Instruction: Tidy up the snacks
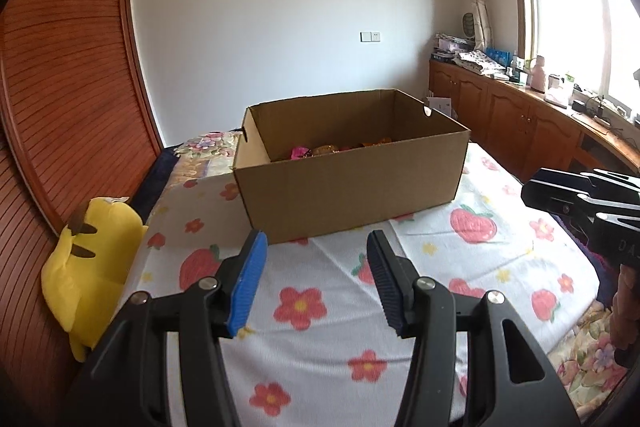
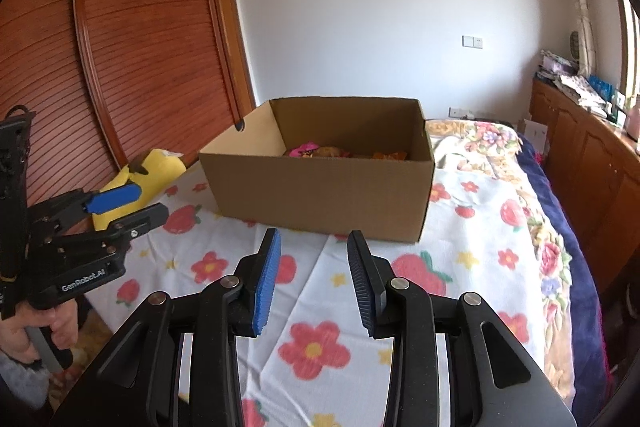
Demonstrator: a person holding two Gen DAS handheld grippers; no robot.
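An open cardboard box [image 1: 352, 187] [image 2: 320, 195] stands on the bed ahead of both grippers. Inside lie wrapped snacks, a pink one [image 1: 301, 151] [image 2: 306, 149] and orange ones [image 1: 376, 141] [image 2: 390, 155]; the near wall hides the rest. My left gripper [image 1: 317, 239] hovers over the sheet short of the box, open with nothing between its blue pad [image 1: 248, 283] and dark pad. My right gripper [image 2: 314, 235] is likewise open and empty before the box. Each shows in the other's view: the left gripper [image 2: 140, 203] at the left, the right gripper [image 1: 580, 195] at the right edge.
The bed carries a white sheet with strawberries and flowers [image 1: 320, 307] [image 2: 320, 347]. A yellow plush toy [image 1: 92, 267] [image 2: 156, 167] lies at the left edge by the wooden wardrobe [image 1: 68, 87]. Cluttered wooden cabinets [image 1: 520, 123] run under the window on the right.
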